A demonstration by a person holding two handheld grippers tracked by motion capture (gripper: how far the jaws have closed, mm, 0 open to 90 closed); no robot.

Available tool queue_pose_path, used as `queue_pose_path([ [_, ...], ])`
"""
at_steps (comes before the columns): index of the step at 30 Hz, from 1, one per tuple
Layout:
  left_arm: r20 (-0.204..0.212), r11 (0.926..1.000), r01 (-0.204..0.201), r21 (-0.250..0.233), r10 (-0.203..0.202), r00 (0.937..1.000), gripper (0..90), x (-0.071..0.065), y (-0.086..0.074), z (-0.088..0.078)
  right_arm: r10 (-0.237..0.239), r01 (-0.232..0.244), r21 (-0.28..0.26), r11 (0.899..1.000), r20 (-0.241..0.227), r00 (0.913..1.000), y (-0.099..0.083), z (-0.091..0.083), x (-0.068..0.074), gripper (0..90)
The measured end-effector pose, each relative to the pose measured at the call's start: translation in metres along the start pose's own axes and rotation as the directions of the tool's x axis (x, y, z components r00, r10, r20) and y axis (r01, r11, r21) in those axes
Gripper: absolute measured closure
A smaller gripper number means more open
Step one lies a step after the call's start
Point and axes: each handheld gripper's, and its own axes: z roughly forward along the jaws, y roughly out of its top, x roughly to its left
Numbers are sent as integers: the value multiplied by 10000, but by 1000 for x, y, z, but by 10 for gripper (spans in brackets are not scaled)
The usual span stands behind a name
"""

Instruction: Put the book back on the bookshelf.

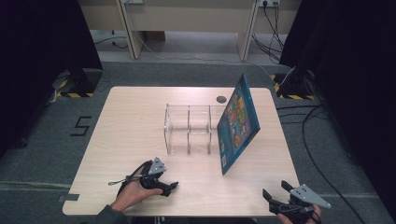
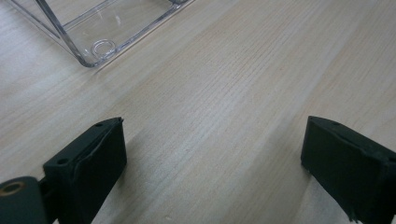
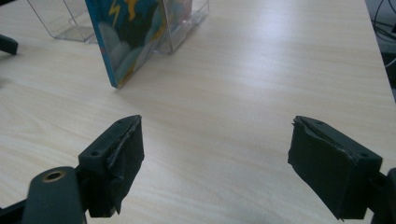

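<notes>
1. A clear plastic rack (image 1: 188, 129) with upright dividers stands near the middle of the wooden table (image 1: 116, 135).
2. A blue picture book (image 1: 238, 123) leans tilted against the rack's right end, its bottom edge on the table.
3. The left gripper (image 1: 171, 187) rests near the front edge, jaws spread wide and holding nothing, close to the rack's corner (image 2: 95, 49).
4. The right gripper (image 1: 275, 192) sits at the front right corner, jaws also spread and empty, facing the book (image 3: 128, 42).

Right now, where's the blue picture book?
In the high view the blue picture book stands tilted on the right half of the table, leaning against the right end of the clear acrylic rack.
</notes>
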Motion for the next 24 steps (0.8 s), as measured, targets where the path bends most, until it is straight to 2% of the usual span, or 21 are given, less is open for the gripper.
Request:
queue_pose_path([
  [6,-10,10000,6,-9,-6,10000,59,0,0,0,62,-70,613,9981,126,9999,-6,1,-1,194],
  [13,3,10000,-1,5,1,10000,58,0,0,0,-135,98,1238,9923,298,9995,-12,1,-4,193],
  [20,2,10000,-2,4,2,10000,58,0,0,0,-168,107,2004,9797,285,9995,-18,3,-3,190],
  [22,4,10000,-5,6,5,10000,57,0,0,0,-348,283,2198,9751,257,9991,-19,3,-3,191],
  [24,5,10000,-8,10,8,10000,57,0,0,0,-542,490,2522,9664,137,9984,-22,5,-3,197],
])
